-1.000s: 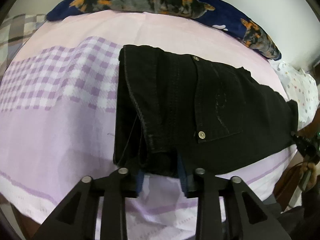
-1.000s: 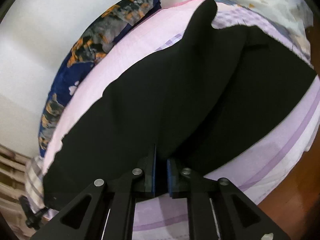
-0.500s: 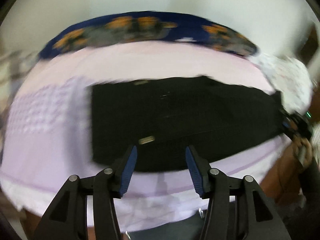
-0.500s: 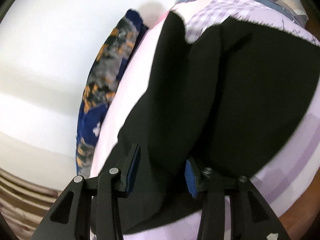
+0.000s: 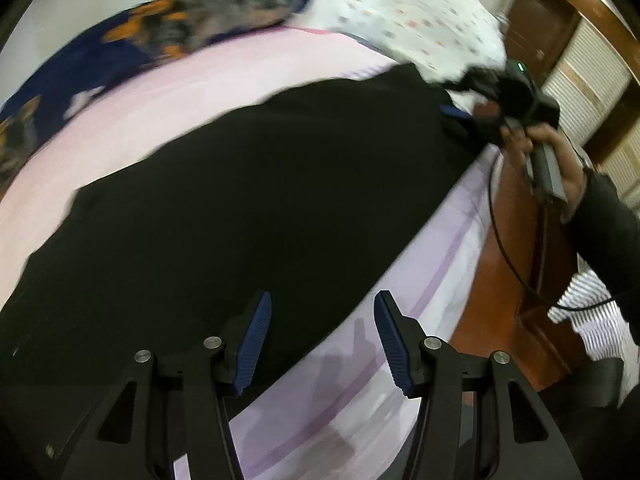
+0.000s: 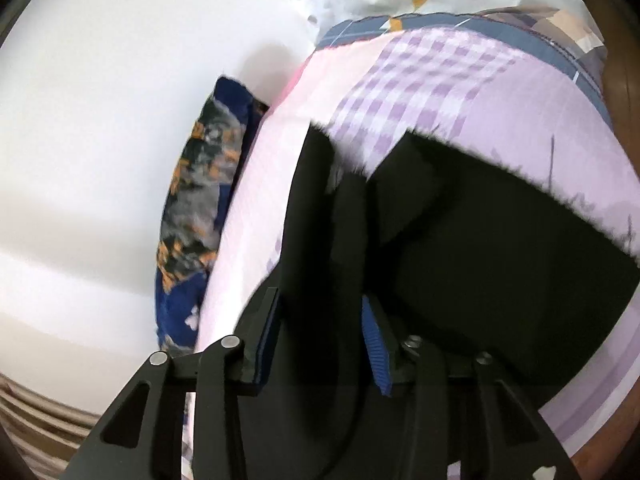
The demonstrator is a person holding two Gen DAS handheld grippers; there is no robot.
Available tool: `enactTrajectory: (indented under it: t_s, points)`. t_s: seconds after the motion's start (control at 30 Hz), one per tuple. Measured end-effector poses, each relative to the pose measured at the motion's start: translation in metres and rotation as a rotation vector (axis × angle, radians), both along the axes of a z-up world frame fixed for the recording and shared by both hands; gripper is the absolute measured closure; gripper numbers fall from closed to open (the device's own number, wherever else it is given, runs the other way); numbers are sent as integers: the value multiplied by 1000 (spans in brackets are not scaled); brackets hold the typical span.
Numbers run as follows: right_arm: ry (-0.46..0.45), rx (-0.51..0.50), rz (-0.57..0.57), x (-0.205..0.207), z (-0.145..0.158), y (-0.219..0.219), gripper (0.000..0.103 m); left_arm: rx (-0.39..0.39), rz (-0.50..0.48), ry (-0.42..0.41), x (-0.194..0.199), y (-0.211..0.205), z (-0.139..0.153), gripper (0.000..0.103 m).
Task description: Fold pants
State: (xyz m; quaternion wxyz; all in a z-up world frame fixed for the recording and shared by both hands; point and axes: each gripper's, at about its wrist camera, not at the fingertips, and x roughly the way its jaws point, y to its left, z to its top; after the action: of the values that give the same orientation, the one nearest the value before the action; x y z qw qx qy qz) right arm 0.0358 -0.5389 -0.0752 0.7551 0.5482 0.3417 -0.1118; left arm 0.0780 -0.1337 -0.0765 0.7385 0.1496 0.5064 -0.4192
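- The black pants (image 5: 256, 200) lie flat on the lilac bedsheet (image 5: 452, 240), one long dark band running along the near edge of the bed; in the right wrist view the hem ends (image 6: 500, 216) rest on the sheet's checked patch.
- A second ago both grippers were clamped on the cloth; now both have let go, so I judge one fold is laid and the next grab is due.
- The left gripper (image 5: 320, 340) hangs with jaws spread wide and empty above the pants' near edge; the pocket and rivets seen earlier are out of sight, the view having swung toward the leg end.
- The right gripper (image 6: 320, 340) is likewise spread and gripping nothing, low over the fabric.
- Beyond: a navy and orange patterned pillow (image 5: 168, 36), a white dotted pillow (image 5: 420, 24), and the wooden bed frame (image 5: 500, 280).
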Motion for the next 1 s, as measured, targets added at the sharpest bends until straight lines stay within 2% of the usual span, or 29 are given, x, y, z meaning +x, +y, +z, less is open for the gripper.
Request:
enactTrajectory:
  t_s: [0.17, 0.27, 0.33, 0.4, 0.67, 0.73, 0.77, 0.83, 0.97, 1.0]
  points:
    - [1, -5, 2, -3, -1, -14, 75, 13, -68, 25, -2, -37, -16, 48]
    - [25, -18, 29, 2, -5, -17, 93, 26, -82, 6, -2, -51, -19, 48]
    - [28, -3, 44, 8, -3, -14, 94, 29, -77, 6, 0, -60, -23, 48]
    - [6, 9, 64, 14, 7, -12, 95, 26, -68, 4, -1, -61, -24, 48]
    - [-131, -57, 110, 56, 77, -11, 100, 19, -54, -23, 3, -67, -26, 48]
    - [-94, -119, 108, 63, 94, -10, 100, 18, -52, -30, 2, -67, -25, 48]
    - [-75, -142, 100, 63, 99, -12, 96, 20, -52, -34, 2, -67, -25, 48]
    - [-42, -171, 123, 59, 101, -14, 96, 10, -46, -40, 1, -67, -25, 48]
    - [49, -181, 96, 34, 78, -20, 77, -2, -45, -45, 1, -66, -26, 48]
    - [72, -179, 78, 25, 68, -23, 77, -5, -43, -43, 2, -66, -26, 48]
